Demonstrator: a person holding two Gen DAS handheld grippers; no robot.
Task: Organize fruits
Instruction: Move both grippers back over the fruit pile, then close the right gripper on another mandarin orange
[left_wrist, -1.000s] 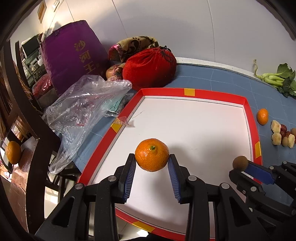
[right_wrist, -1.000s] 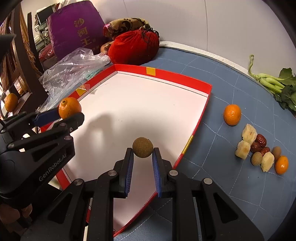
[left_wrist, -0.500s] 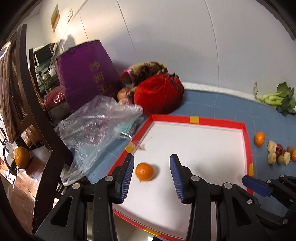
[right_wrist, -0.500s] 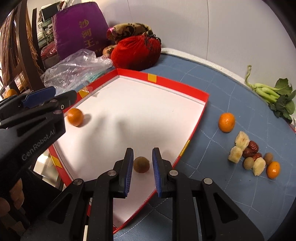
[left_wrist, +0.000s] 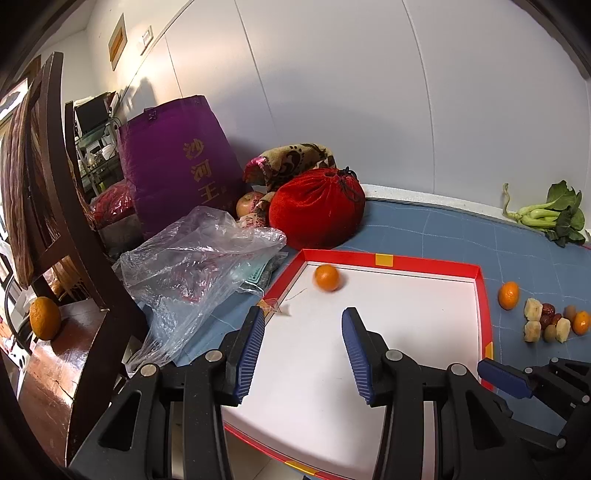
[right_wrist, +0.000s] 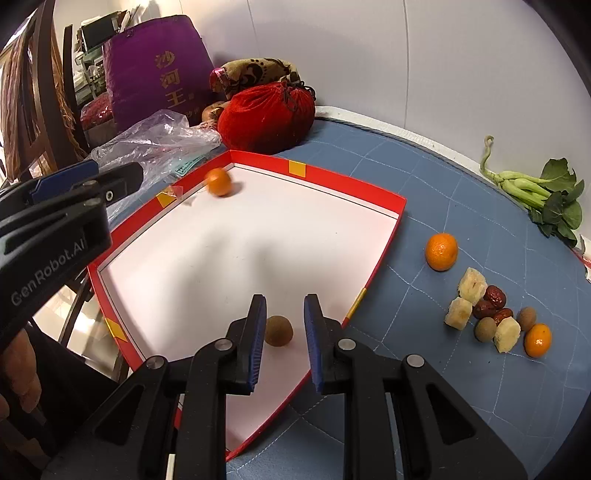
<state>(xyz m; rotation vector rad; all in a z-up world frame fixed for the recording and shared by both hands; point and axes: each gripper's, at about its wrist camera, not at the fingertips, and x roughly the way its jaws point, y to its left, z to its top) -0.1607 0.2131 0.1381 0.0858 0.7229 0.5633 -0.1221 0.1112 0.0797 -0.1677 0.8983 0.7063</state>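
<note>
A red-rimmed white tray (left_wrist: 424, 263) (right_wrist: 351, 177) lies on the blue mat. A tangerine (left_wrist: 327, 277) (right_wrist: 219, 181), blurred, sits in the tray's far left corner. A small brown longan (right_wrist: 279, 330) lies in the tray's near right corner. My left gripper (left_wrist: 303, 354) is open and empty above the tray. My right gripper (right_wrist: 284, 328) is open, its pads either side of the longan and apart from it. Outside the tray on the right lie another tangerine (right_wrist: 441, 252) (left_wrist: 508, 294) and a cluster of fruit pieces, dates and longans (right_wrist: 491, 312) (left_wrist: 550, 325).
A red velvet pouch (left_wrist: 317, 206), a purple bag (left_wrist: 177, 162) and a clear plastic bag (left_wrist: 195, 266) crowd the tray's far left side. Green vegetables (right_wrist: 535, 192) lie at the far right. A dark wooden chair (left_wrist: 55, 221) with an orange (left_wrist: 44, 317) stands left.
Both grippers opened and let go of their fruit, then rose and drew back. The tangerine rolled to the tray's far left corner. The longan rests in the near right corner.
</note>
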